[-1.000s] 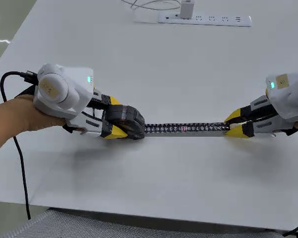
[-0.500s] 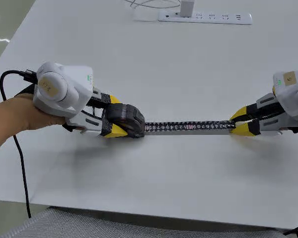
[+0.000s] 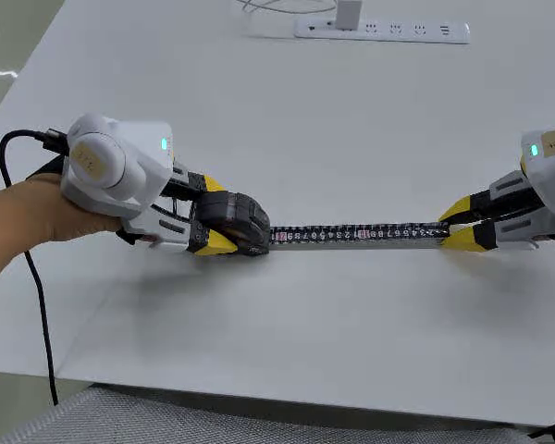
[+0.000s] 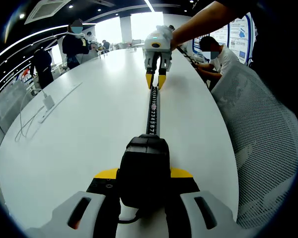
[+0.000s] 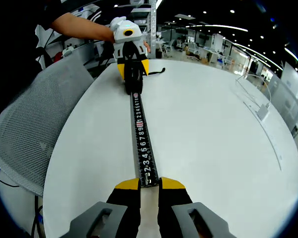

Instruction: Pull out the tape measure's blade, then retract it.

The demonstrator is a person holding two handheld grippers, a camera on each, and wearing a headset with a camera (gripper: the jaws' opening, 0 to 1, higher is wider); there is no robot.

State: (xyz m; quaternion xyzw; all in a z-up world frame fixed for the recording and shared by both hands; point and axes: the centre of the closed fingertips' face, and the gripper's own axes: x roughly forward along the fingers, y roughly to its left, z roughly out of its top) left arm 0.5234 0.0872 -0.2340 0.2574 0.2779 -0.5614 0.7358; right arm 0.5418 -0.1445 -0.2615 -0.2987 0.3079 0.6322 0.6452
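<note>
left gripper clamped on the tape measure case, case seated between its yellow jaws; blade runs straight out of the case, low over the white table, to the right gripper; right jaws pinched narrow on the blade's end (numbers face up); power strip well beyond both grippers

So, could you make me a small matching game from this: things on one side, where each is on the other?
1 tape measure case
2 blade
3 power strip
4 black cable

A far edge of the table
B tip pinched by the right gripper
C clamped in the left gripper
D trailing down past the person's hand

Pairs: 1-C, 2-B, 3-A, 4-D.
</note>
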